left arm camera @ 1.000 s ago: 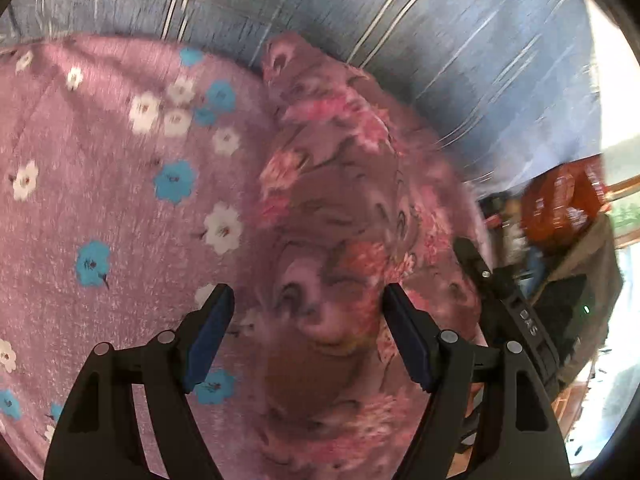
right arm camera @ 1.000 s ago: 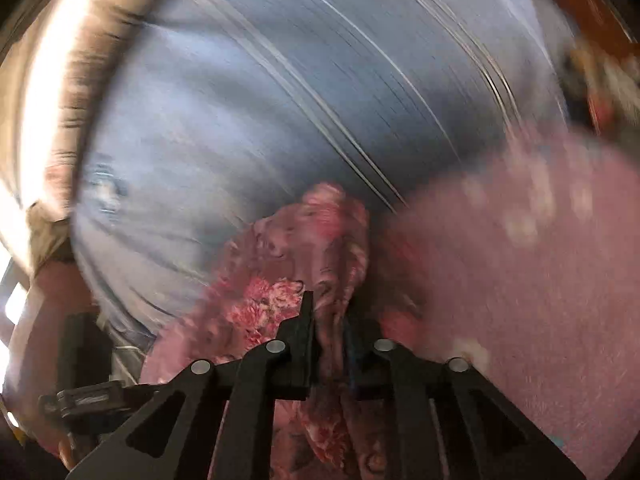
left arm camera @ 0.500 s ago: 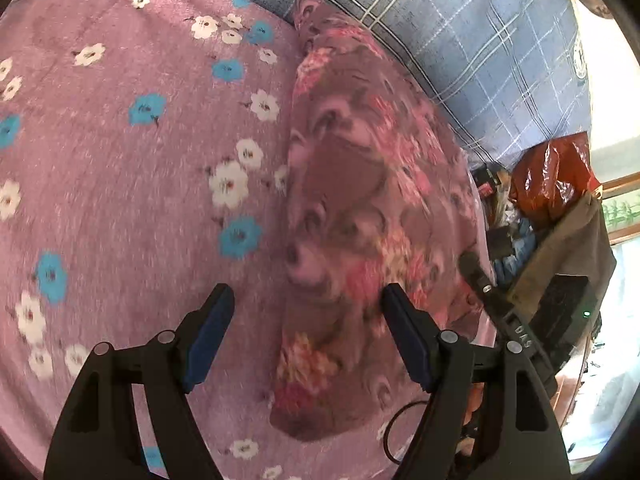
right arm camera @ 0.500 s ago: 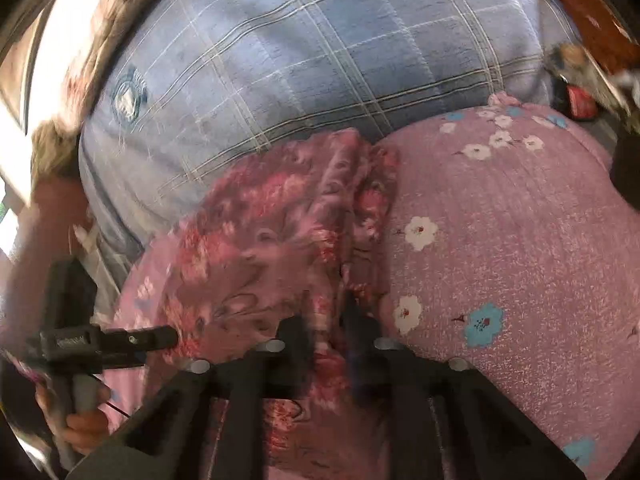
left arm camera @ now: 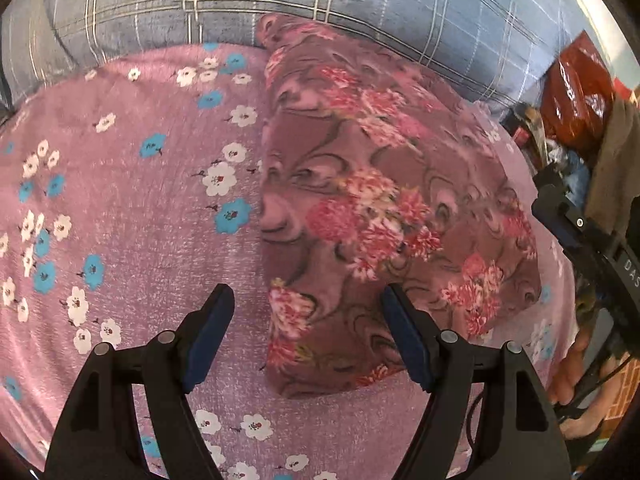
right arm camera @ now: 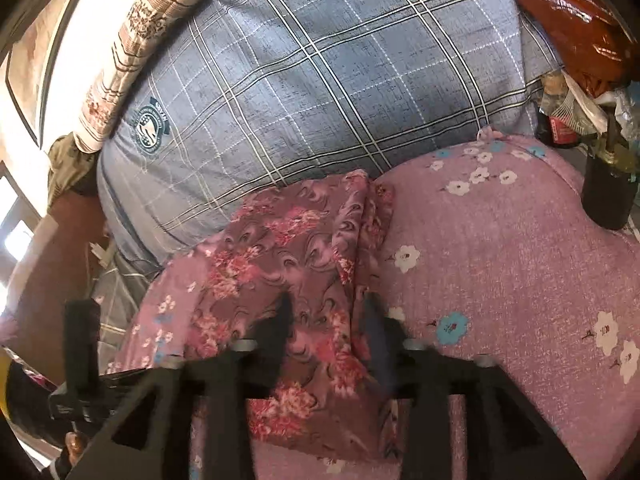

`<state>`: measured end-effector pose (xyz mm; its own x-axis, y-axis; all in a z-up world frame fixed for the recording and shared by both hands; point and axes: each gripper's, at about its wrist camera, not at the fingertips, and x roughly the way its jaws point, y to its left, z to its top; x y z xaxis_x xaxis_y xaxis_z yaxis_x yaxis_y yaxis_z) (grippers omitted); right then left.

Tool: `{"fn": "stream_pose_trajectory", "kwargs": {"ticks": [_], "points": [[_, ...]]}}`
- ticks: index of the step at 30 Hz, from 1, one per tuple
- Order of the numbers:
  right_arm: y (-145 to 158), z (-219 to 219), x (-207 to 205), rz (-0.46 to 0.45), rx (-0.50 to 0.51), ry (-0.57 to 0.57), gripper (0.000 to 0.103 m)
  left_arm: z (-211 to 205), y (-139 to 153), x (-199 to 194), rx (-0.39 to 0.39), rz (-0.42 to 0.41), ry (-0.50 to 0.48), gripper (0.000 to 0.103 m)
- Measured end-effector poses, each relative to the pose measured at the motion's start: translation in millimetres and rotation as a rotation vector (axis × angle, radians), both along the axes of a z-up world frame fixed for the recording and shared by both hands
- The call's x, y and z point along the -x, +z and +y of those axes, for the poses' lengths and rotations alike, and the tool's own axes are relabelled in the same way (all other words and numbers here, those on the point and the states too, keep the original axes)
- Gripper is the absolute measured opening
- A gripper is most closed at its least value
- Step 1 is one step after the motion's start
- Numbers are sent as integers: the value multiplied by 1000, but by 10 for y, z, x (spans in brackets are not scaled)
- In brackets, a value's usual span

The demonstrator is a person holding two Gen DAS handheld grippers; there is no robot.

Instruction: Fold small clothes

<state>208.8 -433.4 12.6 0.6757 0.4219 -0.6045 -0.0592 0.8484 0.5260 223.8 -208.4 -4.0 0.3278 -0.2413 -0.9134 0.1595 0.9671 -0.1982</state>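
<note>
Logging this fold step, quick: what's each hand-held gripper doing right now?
Left hand-held gripper: open, holding nothing, above the floral garment.
Right hand-held gripper: open, straddling that garment's folded edge.

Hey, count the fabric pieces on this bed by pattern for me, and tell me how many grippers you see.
Mauve cloth printed with red flowers: 1
Pink sheet with white and blue blossoms: 1
Blue plaid pillow: 1
Beige striped quilt: 1
Black two-finger grippers: 2, the left gripper and the right gripper
Total: 6
</note>
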Motion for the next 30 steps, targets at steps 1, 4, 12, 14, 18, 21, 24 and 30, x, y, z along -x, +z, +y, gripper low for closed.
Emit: {"fn": "stream_pose_trajectory", "kwargs": {"ticks": [1, 4, 12, 14, 18, 21, 24, 30], "points": [[-12, 12, -10, 13, 13, 1, 52, -2, -3, -1, -2, 0, -3, 76], [-133, 58, -51, 72, 71, 25, 51, -50, -33, -10, -5, 3, -3, 76], [22, 228, 82, -29, 164, 141, 5, 220, 15, 75, -6, -3, 1, 76], [4, 208, 80, -12, 171, 146, 5, 223, -29, 76, -19, 8, -5, 76], [-255, 201, -37, 108, 200, 139, 11, 315, -181, 52, 36, 65, -2, 76], [-93, -22, -7, 44, 52, 77, 21, 480, -111, 2, 162, 86, -13, 76], [-50, -340, -36, -14, -157, -62, 40, 666, 1, -162, 278, 82, 27, 76], [-118, -192, -486, 22, -154, -116, 41, 709, 128, -872, 264, 70, 88, 76]]}}
